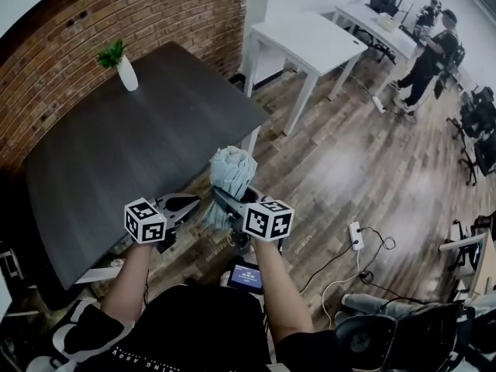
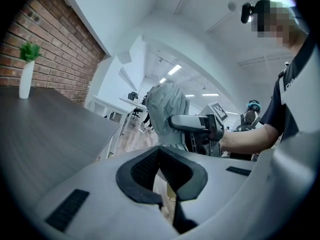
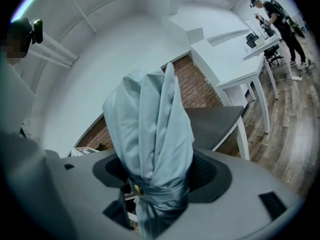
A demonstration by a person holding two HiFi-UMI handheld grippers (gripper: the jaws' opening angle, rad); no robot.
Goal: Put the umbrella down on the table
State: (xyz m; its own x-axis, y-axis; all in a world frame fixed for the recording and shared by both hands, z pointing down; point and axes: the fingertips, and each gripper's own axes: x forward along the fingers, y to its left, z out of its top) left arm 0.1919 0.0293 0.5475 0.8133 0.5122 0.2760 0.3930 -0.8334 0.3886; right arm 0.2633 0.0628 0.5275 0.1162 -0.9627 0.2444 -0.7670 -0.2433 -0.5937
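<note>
Right gripper (image 3: 157, 179) clamps the folded umbrella (image 3: 150, 119); left gripper (image 2: 161, 159) closed, empty. Dark table (image 1: 116, 161) ahead bears 1 plant (image 1: 122, 64).

We are reading surfaces.
We are finding the pale blue folded cloth umbrella (image 3: 150, 119) soft, creased and matt, its strap slightly satiny; the right gripper (image 3: 155, 170) smooth matt grey plastic, its black pads (image 3: 206, 172) rough-textured; the dark wood-grain table (image 1: 116, 153) matt; the brown plank floor (image 1: 364, 177) glossy; the red brick wall (image 1: 155, 14) rough.

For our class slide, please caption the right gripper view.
Right gripper shut on a folded pale-blue umbrella, dark table and brick wall behind.
</note>
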